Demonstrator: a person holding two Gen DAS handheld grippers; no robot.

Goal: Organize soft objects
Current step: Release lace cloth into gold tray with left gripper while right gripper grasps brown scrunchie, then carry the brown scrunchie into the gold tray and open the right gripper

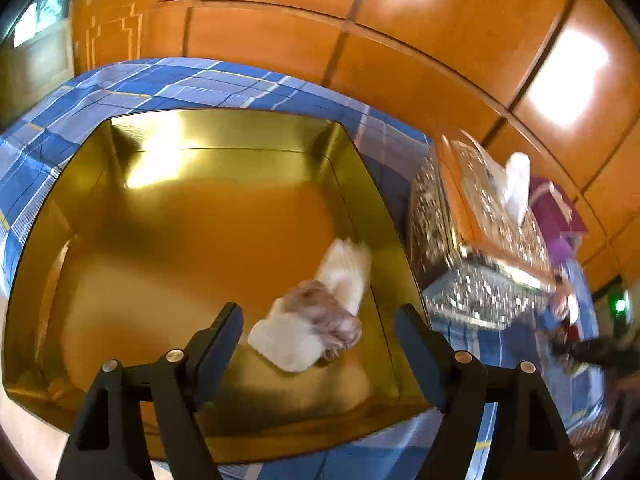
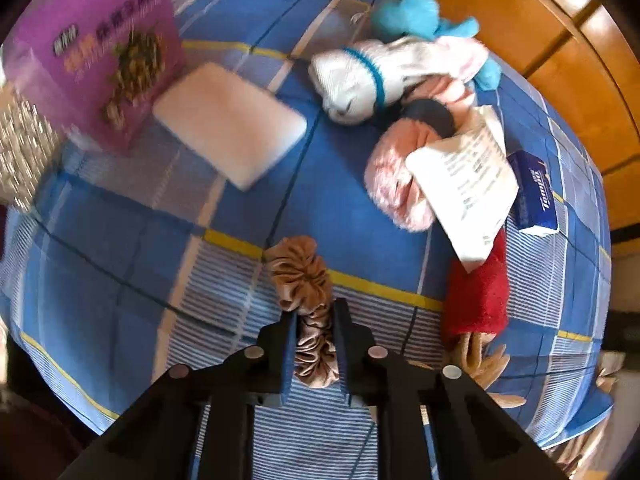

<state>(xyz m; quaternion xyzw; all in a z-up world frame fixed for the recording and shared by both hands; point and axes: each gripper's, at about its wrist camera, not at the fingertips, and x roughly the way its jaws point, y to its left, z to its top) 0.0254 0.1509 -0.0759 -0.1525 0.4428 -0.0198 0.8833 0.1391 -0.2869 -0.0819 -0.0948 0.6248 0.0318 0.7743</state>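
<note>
bright | glare on gold box point(image 1: 224, 152) (motion-blurred) | fisheye-warped edges

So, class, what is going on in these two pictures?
A person is sorting soft things from a table with a blue checked cloth into a gold box, a handheld gripper in each hand. The left gripper is open above the box, where a white plush piece with a mauve scrunchie on it already lies. The right gripper is shut on a tan scrunchie on the cloth. Socks and a pink fluffy piece still lie on the cloth.
</note>
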